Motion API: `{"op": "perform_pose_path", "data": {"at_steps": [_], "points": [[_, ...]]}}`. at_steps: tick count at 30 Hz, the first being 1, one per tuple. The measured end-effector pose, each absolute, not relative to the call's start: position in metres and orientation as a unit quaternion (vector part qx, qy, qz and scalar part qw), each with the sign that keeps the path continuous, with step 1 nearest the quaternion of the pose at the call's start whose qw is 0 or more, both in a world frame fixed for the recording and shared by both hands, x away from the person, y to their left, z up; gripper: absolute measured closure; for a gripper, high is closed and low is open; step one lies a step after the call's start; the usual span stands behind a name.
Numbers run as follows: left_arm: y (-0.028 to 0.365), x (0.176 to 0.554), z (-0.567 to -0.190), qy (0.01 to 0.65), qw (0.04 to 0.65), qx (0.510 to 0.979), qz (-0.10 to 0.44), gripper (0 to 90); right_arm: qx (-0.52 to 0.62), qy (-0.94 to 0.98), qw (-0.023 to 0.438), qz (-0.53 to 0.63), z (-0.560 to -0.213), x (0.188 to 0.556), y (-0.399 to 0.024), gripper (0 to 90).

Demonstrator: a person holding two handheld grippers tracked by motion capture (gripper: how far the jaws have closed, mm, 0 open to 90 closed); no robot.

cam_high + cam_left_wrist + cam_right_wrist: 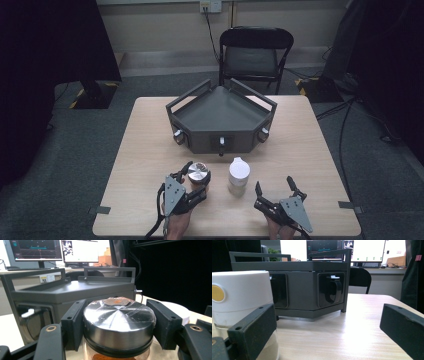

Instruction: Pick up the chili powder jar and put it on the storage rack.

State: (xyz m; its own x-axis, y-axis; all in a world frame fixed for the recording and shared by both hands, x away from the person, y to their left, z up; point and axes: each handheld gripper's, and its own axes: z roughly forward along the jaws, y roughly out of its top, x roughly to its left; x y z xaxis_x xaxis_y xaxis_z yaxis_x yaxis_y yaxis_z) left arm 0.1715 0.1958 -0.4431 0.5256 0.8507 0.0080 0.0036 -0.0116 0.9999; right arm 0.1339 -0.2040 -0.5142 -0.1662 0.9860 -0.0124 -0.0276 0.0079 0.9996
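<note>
Brushed steel caps the spice jar (119,325), pinched at its lid between the jaws of the left gripper (196,176), at 6 o'clock on the wooden table (145,150). Clear film wrinkles over the lid; no label or writing is readable. The jar's lower body is cut off, with orange-red powder at the edge. At 3 o'clock of it stands a white-capped jar (239,175) bearing a yellow dot. The right gripper (276,189) rests with jaws spread, holding nothing. At 12 o'clock sits the grey rack (220,107).

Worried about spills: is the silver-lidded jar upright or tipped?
Upright: the silver-lidded jar has its lid on top, level, clamped between the left gripper jaws.
</note>
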Motion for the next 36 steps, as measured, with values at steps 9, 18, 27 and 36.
{"op": "perform_pose_path", "data": {"at_steps": [9, 18, 27, 36], "points": [[0.204, 0.191, -0.423, 0.335, 0.618, 0.622, 0.345, 35.3, 0.448, 0.536, 0.466, 0.544, -0.514, 0.134, -0.204, 0.0], [0.204, 0.207, -0.413, 0.334, 0.617, 0.623, 0.347, 35.3, 0.448, 0.535, 0.466, 0.544, -0.514, 0.134, -0.204, 0.0], [0.202, 0.223, -0.396, 0.338, 0.610, 0.622, 0.358, 35.3, 0.447, 0.536, 0.466, 0.544, -0.514, 0.134, -0.204, 0.0], [0.191, 0.236, -0.381, 0.346, 0.605, 0.618, 0.364, 35.3, 0.447, 0.536, 0.466, 0.544, -0.514, 0.134, -0.204, 0.0]]}}
